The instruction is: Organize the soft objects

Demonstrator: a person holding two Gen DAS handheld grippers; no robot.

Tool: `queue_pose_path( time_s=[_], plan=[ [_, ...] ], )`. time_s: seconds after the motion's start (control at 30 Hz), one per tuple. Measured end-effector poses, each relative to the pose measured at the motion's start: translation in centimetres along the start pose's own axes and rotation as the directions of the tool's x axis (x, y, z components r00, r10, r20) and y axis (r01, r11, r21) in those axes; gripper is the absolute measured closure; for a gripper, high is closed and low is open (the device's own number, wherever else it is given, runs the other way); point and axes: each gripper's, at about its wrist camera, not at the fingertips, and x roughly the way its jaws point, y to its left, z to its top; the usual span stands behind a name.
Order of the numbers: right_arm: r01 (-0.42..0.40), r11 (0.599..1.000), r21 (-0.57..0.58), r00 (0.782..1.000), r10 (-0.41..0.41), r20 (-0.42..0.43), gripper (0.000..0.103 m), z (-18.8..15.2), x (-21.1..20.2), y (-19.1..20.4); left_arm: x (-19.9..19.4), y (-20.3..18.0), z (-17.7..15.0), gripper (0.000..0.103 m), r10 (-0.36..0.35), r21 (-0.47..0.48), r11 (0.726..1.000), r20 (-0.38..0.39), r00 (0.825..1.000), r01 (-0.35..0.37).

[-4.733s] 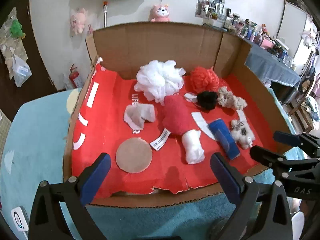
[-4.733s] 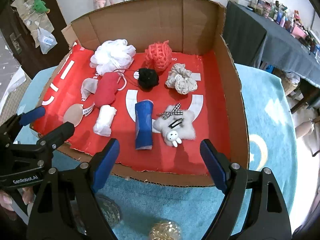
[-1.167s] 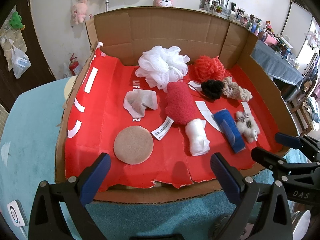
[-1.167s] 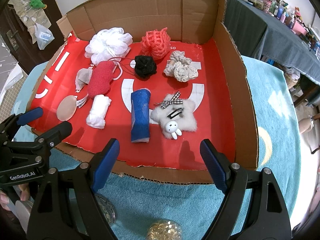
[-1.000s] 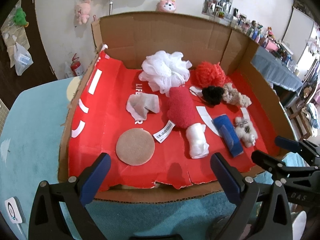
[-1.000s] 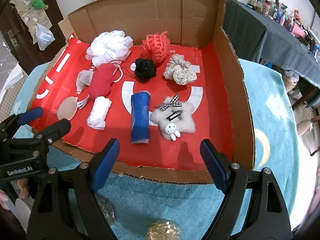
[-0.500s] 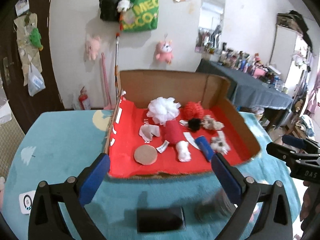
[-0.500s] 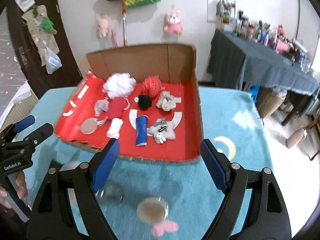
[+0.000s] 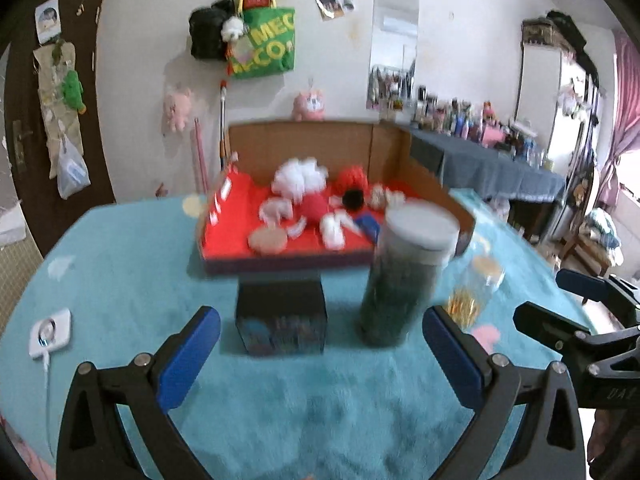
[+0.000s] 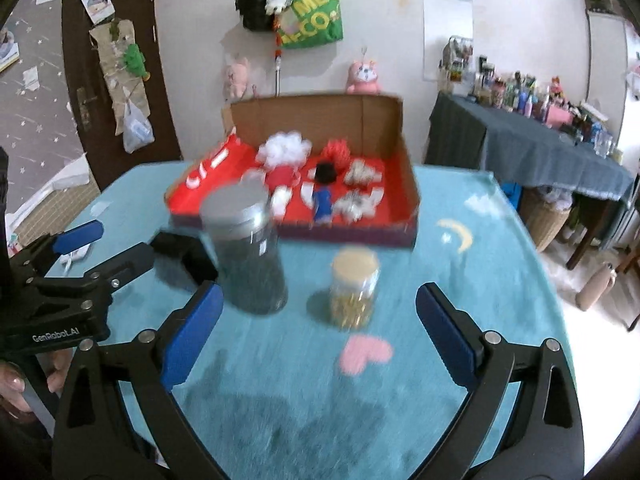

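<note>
A cardboard box with a red floor stands at the far side of the teal table; it also shows in the right wrist view. In it lie several soft things: a white mesh puff, a red yarn ball, a black pom, a blue roll and a round tan pad. My left gripper is open and empty, well back from the box. My right gripper is open and empty too.
A tall dark jar with a pale lid and a black box stand between me and the cardboard box. A small jar of gold bits stands right of the tall jar. A white device with a cable lies at the left.
Both grippers have pulled back and up from the box, which now looks far and small. The jars and black box have come into view. Both stay open.
</note>
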Motion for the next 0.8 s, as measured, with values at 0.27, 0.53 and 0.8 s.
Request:
queue_pose_path(
  time_s=[0.27,0.53,0.8],
  plan=[
    [0.038,0.998,0.051,0.991,-0.031,-0.134,0.004,-4.9,4.7,-0.9,4.2,0.4,-4.2,0.000,0.016,-0.037,0.999,-0.166,0.986,-0.022],
    [0.109,0.993,0.051,0.970,-0.095,-0.222,0.004,-6.6,7.7,-2.0,6.5,-0.1,-5.4,0.000,0.086,-0.008,0.996,-0.260,0.962,-0.091],
    [0.146,0.988,0.051,0.970,-0.133,-0.203,0.002,-6.8,7.8,-2.4,6.6,-0.1,-5.7,0.000,0.086,-0.018,0.995,-0.247,0.965,-0.094]
  ],
)
